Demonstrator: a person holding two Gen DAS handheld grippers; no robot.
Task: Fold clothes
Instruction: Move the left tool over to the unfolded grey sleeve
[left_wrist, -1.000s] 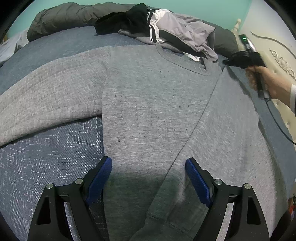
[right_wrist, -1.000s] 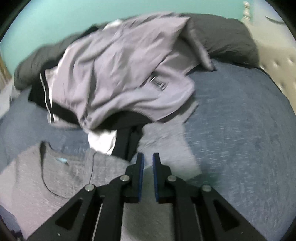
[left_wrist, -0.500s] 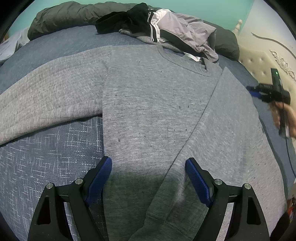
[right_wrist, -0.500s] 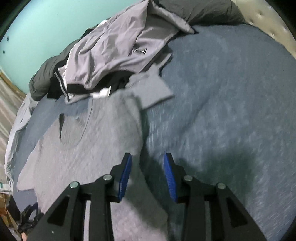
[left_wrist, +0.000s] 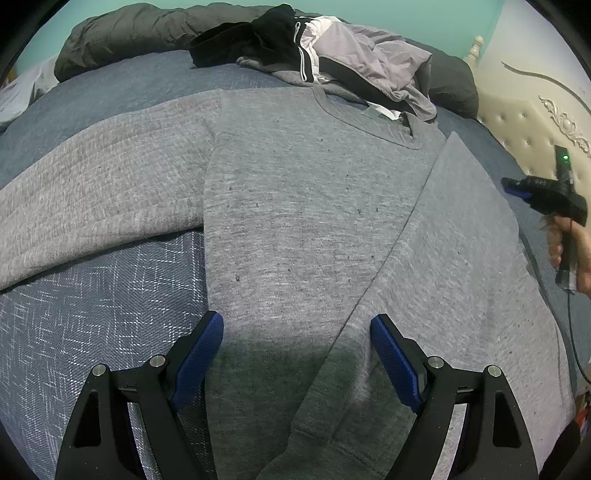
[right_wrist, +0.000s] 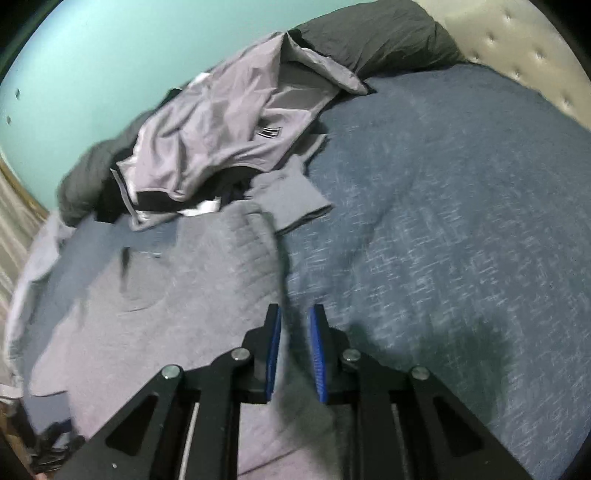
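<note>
A grey sweatshirt (left_wrist: 303, 206) lies flat on the blue bedspread (left_wrist: 92, 295), collar far from me. Its right sleeve is folded diagonally across the body; its left sleeve stretches out to the left. My left gripper (left_wrist: 295, 332) is open wide and empty, hovering over the sweatshirt's lower body near the folded cuff. My right gripper (right_wrist: 293, 317) is over the sweatshirt's right edge (right_wrist: 221, 280), jaws a narrow gap apart with nothing between them. It also shows in the left wrist view (left_wrist: 517, 190) at the right, held in a hand.
A heap of clothes, a lilac-grey jacket (left_wrist: 369, 62) and black garments (left_wrist: 258, 40), lies beyond the collar, and appears in the right wrist view (right_wrist: 221, 129). A dark duvet (left_wrist: 129, 33) lies along the far side. A padded cream headboard (left_wrist: 535, 129) stands right.
My right gripper moved away from the clothes heap, down along the sweatshirt's right edge; its jaws widened, then narrowed again. The left gripper has stayed still and open.
</note>
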